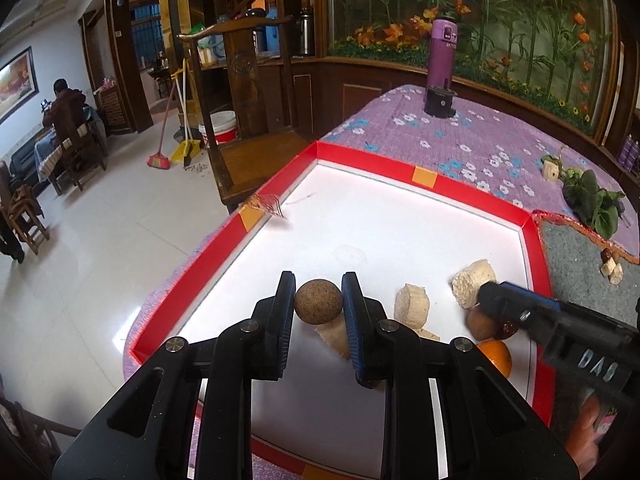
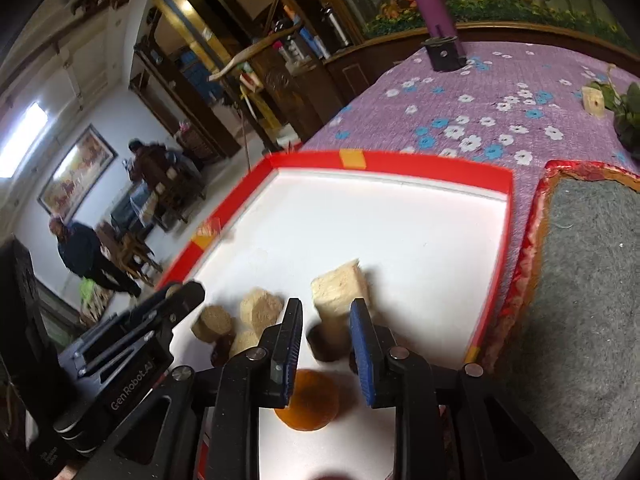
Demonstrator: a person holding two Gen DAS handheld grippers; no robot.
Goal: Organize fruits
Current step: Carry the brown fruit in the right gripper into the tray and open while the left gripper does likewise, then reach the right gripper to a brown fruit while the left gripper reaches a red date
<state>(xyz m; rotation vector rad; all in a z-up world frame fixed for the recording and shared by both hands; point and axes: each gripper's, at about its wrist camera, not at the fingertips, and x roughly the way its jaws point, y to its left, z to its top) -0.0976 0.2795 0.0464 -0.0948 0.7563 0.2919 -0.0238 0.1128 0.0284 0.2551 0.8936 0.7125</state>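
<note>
A white tray with a red rim (image 1: 400,164) (image 2: 400,162) lies on the purple flowered cloth. My left gripper (image 1: 319,304) is shut on a round brown fruit (image 1: 319,301), held just above the tray floor. Pale fruit chunks (image 1: 412,306) (image 1: 474,282) lie to its right, with a pale slice (image 1: 334,336) under the ball. My right gripper (image 2: 327,330) (image 1: 490,294) hovers shut over a dark brown fruit (image 2: 326,344) (image 1: 480,324) and beside a pale block (image 2: 340,286). I cannot tell if it touches the fruit. An orange (image 2: 308,404) (image 1: 498,356) sits below its fingers.
A grey mat (image 1: 580,256) with small fruit pieces (image 1: 612,270) lies right of the tray. Farther back stand a purple bottle (image 1: 442,52), a black holder (image 1: 439,101) and a leafy sprig (image 1: 592,196). A wooden chair (image 1: 248,120) stands left of the table; people are far off.
</note>
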